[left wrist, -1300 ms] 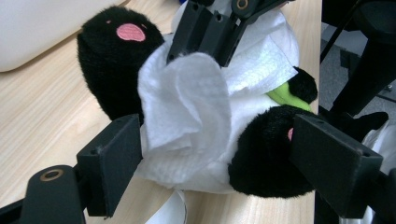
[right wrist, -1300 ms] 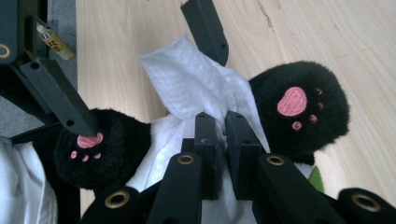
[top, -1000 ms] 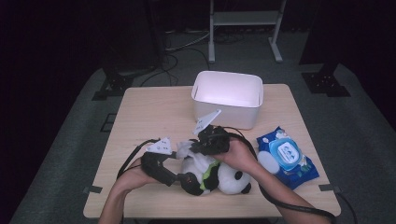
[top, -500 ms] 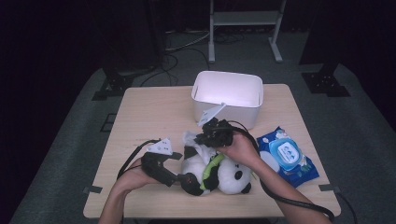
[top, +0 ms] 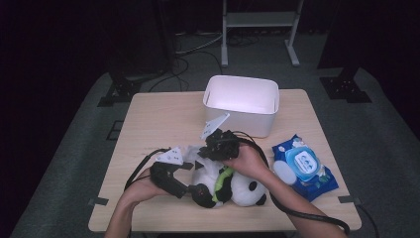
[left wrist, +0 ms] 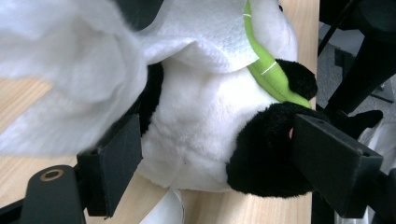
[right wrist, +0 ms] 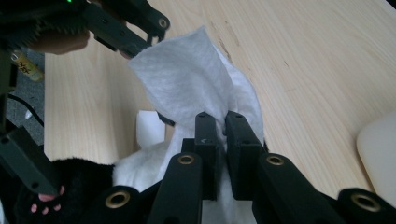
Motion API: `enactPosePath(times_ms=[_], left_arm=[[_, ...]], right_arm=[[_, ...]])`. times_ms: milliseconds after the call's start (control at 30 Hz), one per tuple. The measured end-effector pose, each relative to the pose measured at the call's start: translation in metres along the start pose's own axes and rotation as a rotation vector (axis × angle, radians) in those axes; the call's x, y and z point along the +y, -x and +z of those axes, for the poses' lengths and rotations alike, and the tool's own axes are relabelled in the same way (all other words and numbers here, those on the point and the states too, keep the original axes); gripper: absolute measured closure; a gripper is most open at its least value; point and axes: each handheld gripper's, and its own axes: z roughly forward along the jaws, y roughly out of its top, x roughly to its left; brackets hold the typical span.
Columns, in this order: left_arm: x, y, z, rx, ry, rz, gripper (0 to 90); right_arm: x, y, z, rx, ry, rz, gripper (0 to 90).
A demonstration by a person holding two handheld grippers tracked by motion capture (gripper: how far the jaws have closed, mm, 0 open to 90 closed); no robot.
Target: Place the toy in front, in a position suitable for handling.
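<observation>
A black and white panda plush (top: 243,191) with a green strip (top: 223,179) lies near the table's front edge. My left gripper (top: 199,190) comes in from the left, its jaws wide and pressed on both sides of the panda's body (left wrist: 201,135); one jaw bears on a black paw (left wrist: 271,154). My right gripper (top: 199,162) hovers just above the plush, shut on a white wipe (right wrist: 187,79) that stands up from its fingertips (right wrist: 205,122). The wipe (top: 188,153) drapes over the toy's upper side.
A white tub (top: 242,101) stands at the back of the wooden table (top: 158,124). A blue pack of wet wipes (top: 304,166) lies at the right, close to the right forearm. Black cables trail off both grippers. The left half of the table is bare wood.
The right gripper with the wipe has shifted slightly above the panda. The left gripper and the plush have stayed where they were.
</observation>
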Motion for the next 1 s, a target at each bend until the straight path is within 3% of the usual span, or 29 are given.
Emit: enactPosePath(times_ms=[333, 433, 567, 800, 1000], left_arm=[[-0.001, -0.001, -0.011, 0.032, -0.007, 0.015, 16.0], [-0.003, -0.002, -0.013, 0.040, -0.012, 0.011, 16.0], [-0.007, -0.006, -0.017, 0.059, -0.021, 0.004, 16.0], [-0.016, -0.014, -0.026, 0.097, -0.027, -0.026, 16.0], [-0.030, -0.026, -0.033, 0.130, -0.031, -0.077, 16.0]], right_arm=[[-0.023, 0.023, -0.013, -0.058, -0.043, 0.057, 83.2], [-0.025, 0.025, -0.016, -0.054, -0.028, 0.068, 83.2], [-0.022, 0.016, -0.022, -0.027, -0.002, 0.060, 83.2], [-0.018, -0.015, -0.021, 0.057, -0.003, 0.010, 82.8], [-0.018, -0.039, -0.016, 0.140, -0.010, -0.014, 82.8]])
